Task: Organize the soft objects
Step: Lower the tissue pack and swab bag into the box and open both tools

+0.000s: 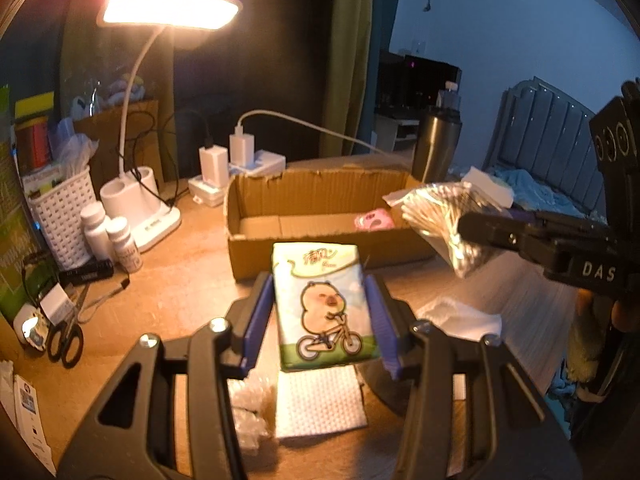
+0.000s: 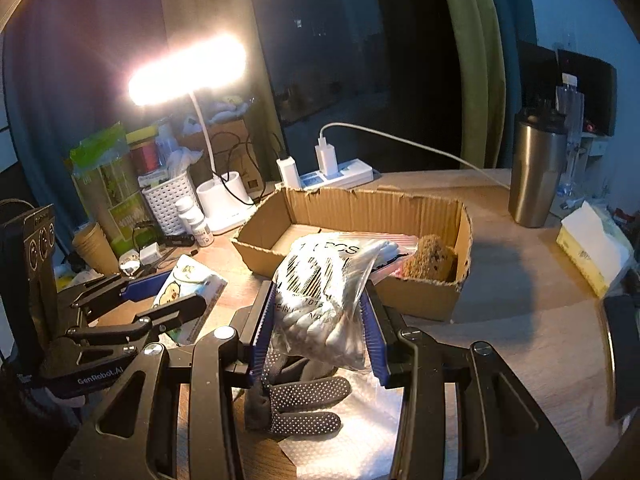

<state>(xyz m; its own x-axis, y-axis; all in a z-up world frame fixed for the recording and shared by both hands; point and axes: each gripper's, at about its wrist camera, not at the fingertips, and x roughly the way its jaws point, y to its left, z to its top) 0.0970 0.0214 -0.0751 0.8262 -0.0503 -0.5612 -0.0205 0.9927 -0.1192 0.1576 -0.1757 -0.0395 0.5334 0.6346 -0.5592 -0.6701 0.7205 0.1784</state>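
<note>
Left tool point(image 1: 325, 316): blue-padded fingers closed onto the long sides of a soft rectangular tissue pack printed with a cartoon bear on a bicycle point(image 1: 322, 304), held clear of the table point(image 1: 172, 292), just short of the near wall of the open brown cardboard box point(image 1: 320, 240) at the table's middle.

Right tool point(image 2: 318, 328): clamped on a clear plastic bag of white cotton swabs with black barcode print point(image 2: 324, 280), raised near the box's near right corner. Grip sits low on the bag; upper part bulges free and leans toward the box.

Already in the box: small pink item point(image 1: 374, 218) and a brown fuzzy lump point(image 2: 430, 258) at the right end; nature of either hard to tell in this light.

Lying below the tools at the near edge of the table: dark dotted work glove point(image 2: 304, 400), white embossed paper sheet point(image 1: 320, 404).

Risks:
- Slick film under narrow pads; bag likely to slide or twist out if swung fast.
- Tissue pack compressible; squeezing harder buckles it, easing off drops it short of the box.
- Both tools converging on one box; collision probable if released together at the right end.
- Ragged, low cardboard wall could snag the bag or be shoved along the table.
- Tall steel tumbler point(image 2: 538, 172) toward the far right edge, within reach of a wide right-side sweep.
</note>
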